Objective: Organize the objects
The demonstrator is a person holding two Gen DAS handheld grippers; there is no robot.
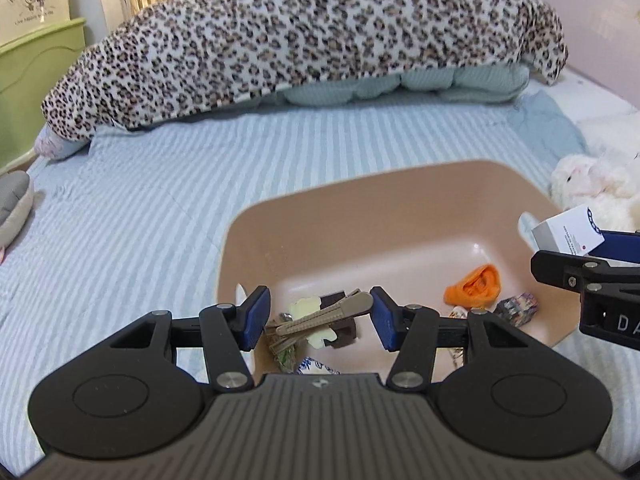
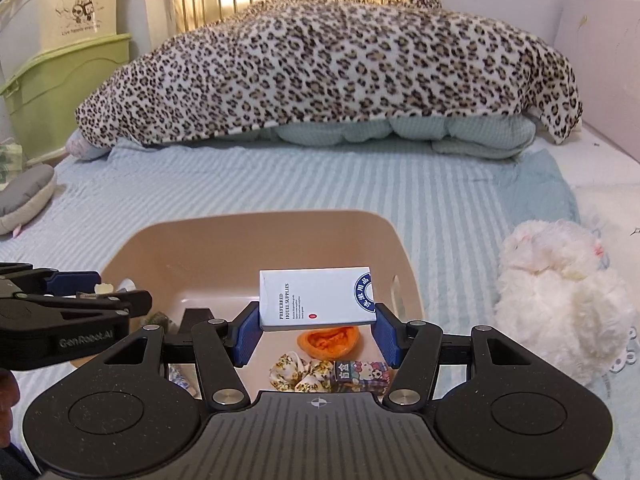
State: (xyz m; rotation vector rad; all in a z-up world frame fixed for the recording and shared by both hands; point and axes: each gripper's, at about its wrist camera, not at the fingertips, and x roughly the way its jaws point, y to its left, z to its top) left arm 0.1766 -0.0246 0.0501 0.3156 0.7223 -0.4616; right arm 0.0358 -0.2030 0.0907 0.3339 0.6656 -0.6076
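Observation:
A tan plastic bin [image 1: 360, 196] sits on the striped bed and holds small items: an orange piece [image 1: 474, 286], a brown block [image 1: 344, 330], a patterned packet [image 1: 518, 308]. My left gripper [image 1: 318, 318] is above the bin's near left side. A grey hair clip [image 1: 326, 314] touches its right pad only; the left pad stands clear. My right gripper [image 2: 318, 334] is shut on a white hotel supplies box [image 2: 316, 300] and holds it over the bin [image 2: 248, 232]. That box also shows in the left wrist view [image 1: 568, 232].
A leopard print blanket [image 2: 328, 68] over a green quilt fills the back of the bed. A white plush toy [image 2: 560, 296] lies right of the bin. A grey plush [image 2: 24, 196] lies at the left edge. Green and cream storage boxes [image 2: 60, 80] stand at the far left.

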